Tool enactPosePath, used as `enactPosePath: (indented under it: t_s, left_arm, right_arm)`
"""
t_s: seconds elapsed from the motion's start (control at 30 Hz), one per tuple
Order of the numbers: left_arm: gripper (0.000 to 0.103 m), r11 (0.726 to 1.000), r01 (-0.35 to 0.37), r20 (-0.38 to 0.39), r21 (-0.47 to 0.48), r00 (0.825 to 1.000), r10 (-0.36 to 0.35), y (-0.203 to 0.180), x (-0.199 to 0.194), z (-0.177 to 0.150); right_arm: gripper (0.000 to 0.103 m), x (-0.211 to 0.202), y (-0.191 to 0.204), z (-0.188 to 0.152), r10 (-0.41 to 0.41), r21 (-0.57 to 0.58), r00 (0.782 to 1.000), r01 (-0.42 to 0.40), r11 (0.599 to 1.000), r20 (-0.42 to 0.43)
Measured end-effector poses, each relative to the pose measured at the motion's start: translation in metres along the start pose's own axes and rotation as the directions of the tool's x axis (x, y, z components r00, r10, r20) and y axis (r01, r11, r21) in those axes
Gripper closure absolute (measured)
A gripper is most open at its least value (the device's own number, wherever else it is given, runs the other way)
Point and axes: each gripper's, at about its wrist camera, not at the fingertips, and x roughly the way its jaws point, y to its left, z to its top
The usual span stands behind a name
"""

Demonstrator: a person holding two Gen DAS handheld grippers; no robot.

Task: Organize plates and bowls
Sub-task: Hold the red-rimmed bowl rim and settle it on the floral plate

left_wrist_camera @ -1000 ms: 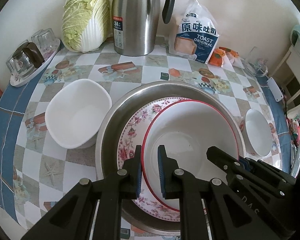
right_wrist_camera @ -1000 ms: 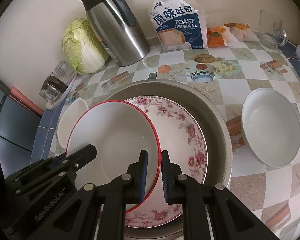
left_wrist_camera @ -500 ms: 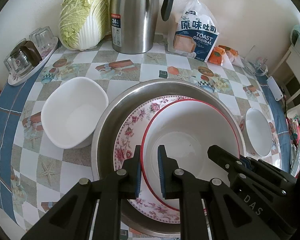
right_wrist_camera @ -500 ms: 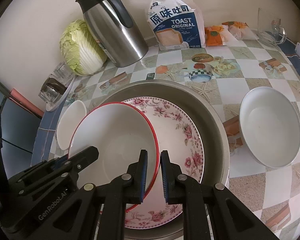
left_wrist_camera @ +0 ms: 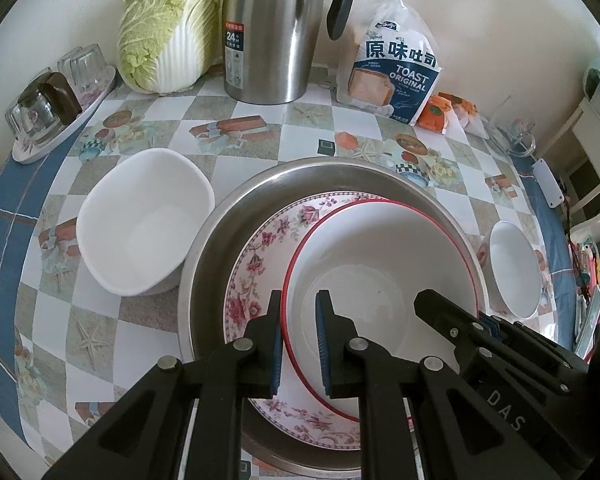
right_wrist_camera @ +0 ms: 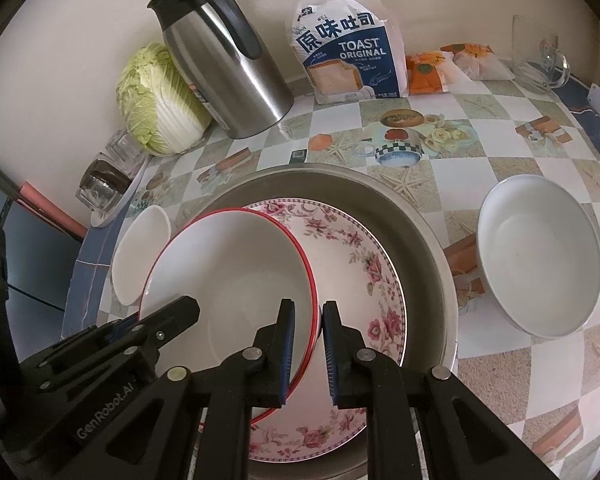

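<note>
I have both grippers on the red-rimmed bowl (left_wrist_camera: 380,264), a wide white bowl with a thin red line round its lip. The left gripper (left_wrist_camera: 298,340) has its jaws clamped on the bowl's near-left rim; the right gripper (right_wrist_camera: 309,350) has its jaws clamped on the rim of the opposite side. The bowl sits tilted over the floral plate (right_wrist_camera: 356,264), white with pink roses and a dotted border, which lies inside the big steel basin (left_wrist_camera: 220,248) at the middle of the desk.

A deep white bowl (left_wrist_camera: 144,220) stands just beside the basin toward the desk's left edge, and a shallower white bowl (right_wrist_camera: 536,256) stands close to the basin toward the right edge.

The desk (left_wrist_camera: 100,312) wears a checked cloth printed with starfish and teapots, with a blue border. Along its back edge, against a cream wall, stand a napa cabbage (left_wrist_camera: 164,28), a steel thermos jug (left_wrist_camera: 272,32), a bag of toast (left_wrist_camera: 396,68) and orange-labelled packets (right_wrist_camera: 424,70). A small tray of upturned glasses (left_wrist_camera: 44,108) sits at the back-left corner, a glass mug (right_wrist_camera: 540,56) at the back-right.
</note>
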Motion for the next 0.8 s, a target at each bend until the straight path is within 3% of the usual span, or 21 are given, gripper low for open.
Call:
enactPosePath:
  t_s: [0.8]
  left_arm:
    - [0.088, 1.0, 0.004, 0.003, -0.006, 1.0, -0.004, 0.001, -0.0065, 0.0035]
  right_arm:
    - [0.086, -0.0003, -0.0003, 0.0014, -0.001, -0.001, 1.0, 0.001, 1.0, 0.009]
